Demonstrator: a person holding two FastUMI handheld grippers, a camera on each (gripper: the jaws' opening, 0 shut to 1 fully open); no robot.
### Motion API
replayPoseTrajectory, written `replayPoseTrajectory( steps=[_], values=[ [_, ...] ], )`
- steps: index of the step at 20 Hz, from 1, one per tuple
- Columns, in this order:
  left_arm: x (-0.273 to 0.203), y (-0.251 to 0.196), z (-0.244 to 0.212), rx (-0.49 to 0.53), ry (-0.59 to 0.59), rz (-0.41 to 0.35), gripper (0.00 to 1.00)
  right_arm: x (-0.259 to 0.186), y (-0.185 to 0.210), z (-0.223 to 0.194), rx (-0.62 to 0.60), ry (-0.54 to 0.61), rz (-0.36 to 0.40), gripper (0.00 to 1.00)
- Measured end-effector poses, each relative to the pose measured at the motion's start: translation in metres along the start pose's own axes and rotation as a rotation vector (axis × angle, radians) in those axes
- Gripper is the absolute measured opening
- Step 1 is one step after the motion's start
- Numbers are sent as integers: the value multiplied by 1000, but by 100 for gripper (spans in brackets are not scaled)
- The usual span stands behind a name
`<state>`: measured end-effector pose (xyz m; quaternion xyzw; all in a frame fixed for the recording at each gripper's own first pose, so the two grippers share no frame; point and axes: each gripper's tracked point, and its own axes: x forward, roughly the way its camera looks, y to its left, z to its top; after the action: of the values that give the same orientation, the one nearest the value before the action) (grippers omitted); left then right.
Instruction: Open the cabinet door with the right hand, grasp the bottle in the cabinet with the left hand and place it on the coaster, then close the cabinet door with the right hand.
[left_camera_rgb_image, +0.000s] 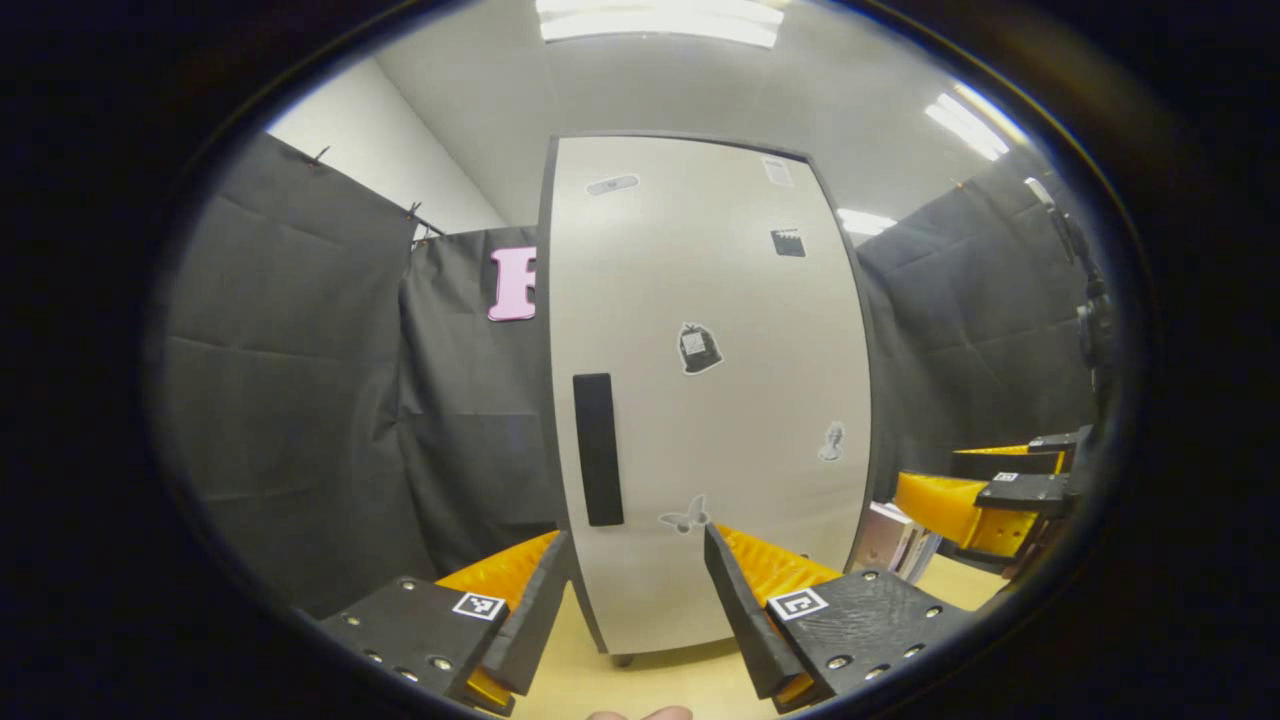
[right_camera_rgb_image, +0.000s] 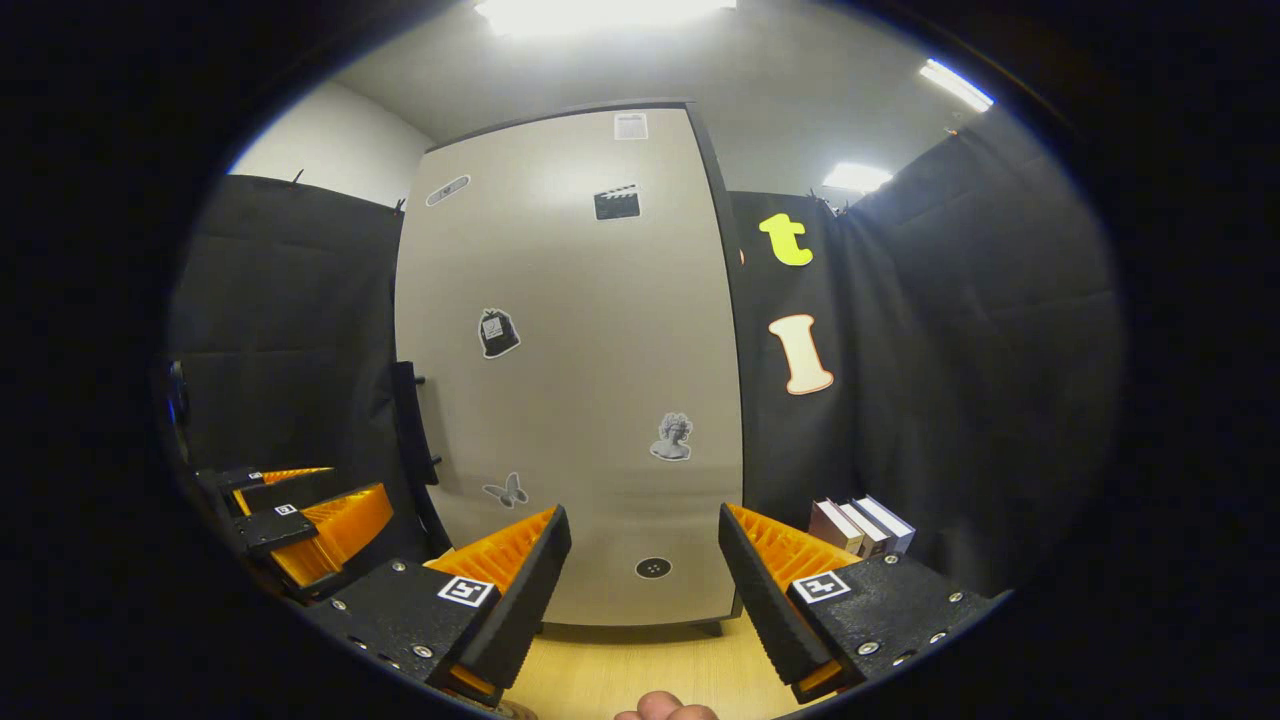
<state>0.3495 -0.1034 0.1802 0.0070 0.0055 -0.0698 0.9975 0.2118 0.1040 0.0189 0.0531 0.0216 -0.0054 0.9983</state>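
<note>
Left gripper low in the left gripper view, jaws wide open, nothing between them. A fingertip peeking in at the very bottom. Pale wood worktop under the jaws. Just past them, the cabinet door, tall, light grey, shut. Long dark handle upright near the door's left edge. Little stickers on the door: a butterfly low down, a bag shape in the middle, a clapperboard up high. Off to the right, the right gripper, held well apart from the door.

Right gripper low in the right gripper view, jaws wide open too, gripping nothing. Same worktop below. Cabinet door straight ahead, shut, handle sticking out at its left edge. Left gripper off to the left, near that handle, not touching. A few books standing on the right, beside the cabinet. Black cloth wall behind.

Bottle and coaster: cannot tell where, no sight of them with the door shut.
</note>
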Motion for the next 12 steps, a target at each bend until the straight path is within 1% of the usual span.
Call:
replayPoseTrajectory(
  steps=[4,5,6,7,8,9,10,11,12],
  values=[
    [0,2,1,0,-1,5,80,-1,-4,0,3,-3,0,93],
    [0,1,0,-1,-1,6,80,0,-5,0,6,-3,0,90],
    [0,1,0,-2,1,7,80,-1,-6,-2,6,-1,0,92],
    [0,1,0,-5,2,6,80,-1,-6,-3,5,2,0,90],
    [-1,1,0,-5,3,7,78,-2,-6,-4,5,6,3,90],
    [-1,2,0,-2,5,10,80,-2,-6,-4,7,5,4,93],
    [-1,2,0,-2,5,11,78,-3,-7,-4,6,5,2,93],
    [-2,2,0,-5,5,9,78,-4,-7,-4,5,4,2,90],
    [-1,1,0,-7,6,9,80,-4,-8,-5,6,4,0,93]
  ],
)
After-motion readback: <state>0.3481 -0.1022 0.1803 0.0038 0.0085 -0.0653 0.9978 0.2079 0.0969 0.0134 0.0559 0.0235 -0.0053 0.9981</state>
